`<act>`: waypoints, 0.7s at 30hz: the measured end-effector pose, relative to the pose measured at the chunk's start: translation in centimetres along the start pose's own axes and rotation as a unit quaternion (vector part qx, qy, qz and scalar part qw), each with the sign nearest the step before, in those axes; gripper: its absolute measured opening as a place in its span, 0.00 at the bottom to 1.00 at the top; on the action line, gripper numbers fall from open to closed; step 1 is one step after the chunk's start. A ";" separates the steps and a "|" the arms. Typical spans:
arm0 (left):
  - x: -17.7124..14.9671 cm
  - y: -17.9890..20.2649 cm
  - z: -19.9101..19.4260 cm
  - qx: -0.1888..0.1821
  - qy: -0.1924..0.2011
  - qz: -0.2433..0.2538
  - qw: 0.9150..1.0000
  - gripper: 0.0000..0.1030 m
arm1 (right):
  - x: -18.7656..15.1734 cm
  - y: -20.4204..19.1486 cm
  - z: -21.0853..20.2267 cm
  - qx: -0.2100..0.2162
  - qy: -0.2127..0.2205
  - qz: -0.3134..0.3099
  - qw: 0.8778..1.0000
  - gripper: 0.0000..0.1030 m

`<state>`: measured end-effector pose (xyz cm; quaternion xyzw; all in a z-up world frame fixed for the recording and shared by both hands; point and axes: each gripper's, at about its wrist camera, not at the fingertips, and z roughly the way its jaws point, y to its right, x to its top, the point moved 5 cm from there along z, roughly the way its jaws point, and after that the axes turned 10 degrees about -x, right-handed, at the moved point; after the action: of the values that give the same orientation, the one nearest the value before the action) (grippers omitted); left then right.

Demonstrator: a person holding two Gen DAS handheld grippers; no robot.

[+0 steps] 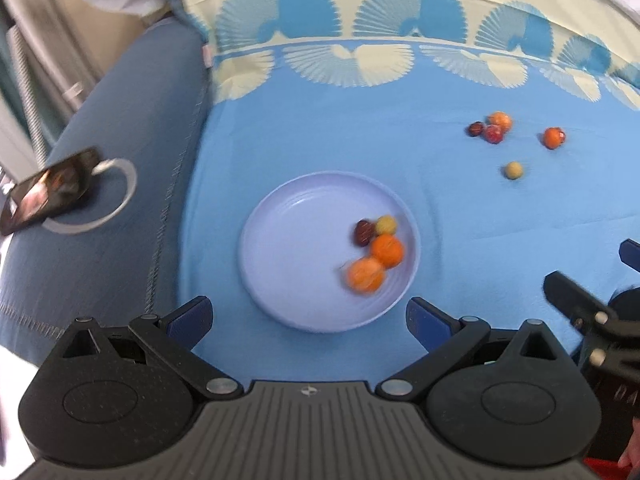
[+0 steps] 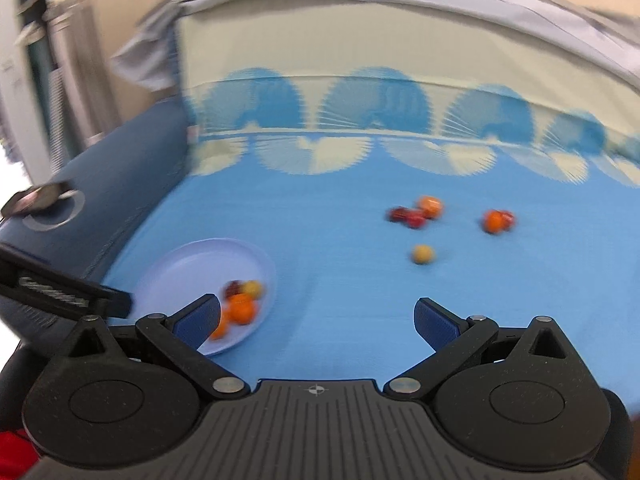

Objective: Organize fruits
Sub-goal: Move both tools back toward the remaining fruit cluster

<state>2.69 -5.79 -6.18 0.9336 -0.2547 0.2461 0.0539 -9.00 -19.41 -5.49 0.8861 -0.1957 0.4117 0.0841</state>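
- The left gripper [image 1: 308, 314] is hanging spread wide and empty just over the near rim of the lilac plate [image 1: 280, 240], its blue pads standing either side of that rim.
- The plate is sitting on the blue blanket [image 1: 440, 208] and is carrying four fruits bunched at its right side: two oranges [image 1: 386, 251], a dark red fruit [image 1: 363, 233] and a small yellow fruit [image 1: 386, 225].
- The right gripper [image 2: 316, 320] is likewise gaping with nothing between its jaws, and is looking out over bare blanket with the plate off to its left.
- The loose fruits are lying ahead and a little right of the right gripper, well apart from the plate: a pale yellow ball [image 2: 423, 254] nearest, a red and orange cluster [image 2: 416, 212] beyond it, and a lone orange fruit [image 2: 496, 221] further right.
- The right-wrist view is smearing with motion, so the cluster is probably three pieces, though the exact count is hard to make out there.
- The right hand is clearly the nearer one to everything outstanding; the pale yellow ball is lying almost straight down its line of sight, slightly right of centre, so a forward reach looks like the natural next pick.
- Being round, the fruits are offering no long axis to align with, but they may be rolling easily on the soft cloth if nudged.
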 end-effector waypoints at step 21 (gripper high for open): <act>16.3 14.8 19.4 -0.172 -0.075 0.088 0.978 1.00 | 2.5 16.9 19.3 -0.152 -0.033 0.173 0.973 0.99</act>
<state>15.81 -30.32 -15.50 0.9001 -0.3778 0.1320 0.1724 -1.12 -41.44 -16.24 0.8288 -0.4091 0.3557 0.1388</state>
